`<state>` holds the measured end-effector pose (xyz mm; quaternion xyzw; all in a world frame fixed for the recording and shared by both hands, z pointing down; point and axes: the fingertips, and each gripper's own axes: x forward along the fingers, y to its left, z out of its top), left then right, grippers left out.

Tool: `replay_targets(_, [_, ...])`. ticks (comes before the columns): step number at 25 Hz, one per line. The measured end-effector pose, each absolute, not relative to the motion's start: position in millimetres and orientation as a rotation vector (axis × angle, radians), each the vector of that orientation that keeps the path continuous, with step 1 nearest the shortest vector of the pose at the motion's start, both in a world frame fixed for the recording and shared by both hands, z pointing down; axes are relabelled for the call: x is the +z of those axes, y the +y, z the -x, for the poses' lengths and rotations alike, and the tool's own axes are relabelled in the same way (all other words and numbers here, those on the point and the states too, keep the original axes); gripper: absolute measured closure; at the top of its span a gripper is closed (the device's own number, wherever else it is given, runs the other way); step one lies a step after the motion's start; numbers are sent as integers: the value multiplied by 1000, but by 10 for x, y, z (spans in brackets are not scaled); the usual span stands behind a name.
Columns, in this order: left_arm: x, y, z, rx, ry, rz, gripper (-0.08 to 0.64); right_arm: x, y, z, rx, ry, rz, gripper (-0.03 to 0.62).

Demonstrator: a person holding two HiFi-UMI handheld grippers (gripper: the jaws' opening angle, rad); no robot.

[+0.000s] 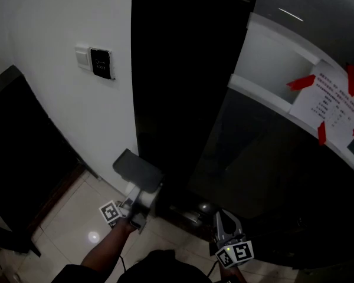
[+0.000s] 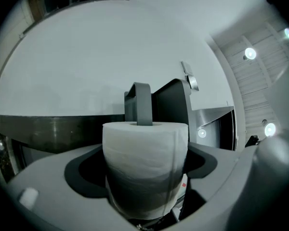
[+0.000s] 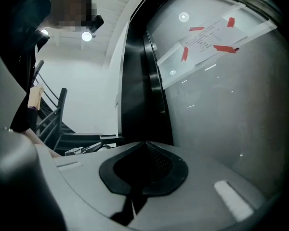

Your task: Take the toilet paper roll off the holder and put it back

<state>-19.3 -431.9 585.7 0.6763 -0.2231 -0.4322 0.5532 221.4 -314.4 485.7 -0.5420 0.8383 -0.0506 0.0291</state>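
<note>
In the left gripper view a white toilet paper roll stands upright between the two grey jaws, which press on its sides. The grey arm of the holder rises from the roll's core, against the white wall. The head view shows the holder's grey cover low on the wall. My left gripper is right beneath it, and only a pale edge of the roll shows there. My right gripper hangs lower right beside the dark glass, jaws together with nothing in them.
A white wall carries a switch plate. A black panel and dark glass with a taped paper notice stand to the right. Pale floor tiles lie below. A person's forearm holds the left gripper.
</note>
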Motion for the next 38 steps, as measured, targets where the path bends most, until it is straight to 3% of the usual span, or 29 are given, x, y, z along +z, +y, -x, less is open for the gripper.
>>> replay_targets(22, [5901,-4499,550,-1027,-498,-1560,107,4856,-3449,-1480,-119,2748,1493,578])
replay_targets(38, [6041,-3970,994,-828,-718,-1688,107,4797,-3095,-1127,-106,2723,1497,578])
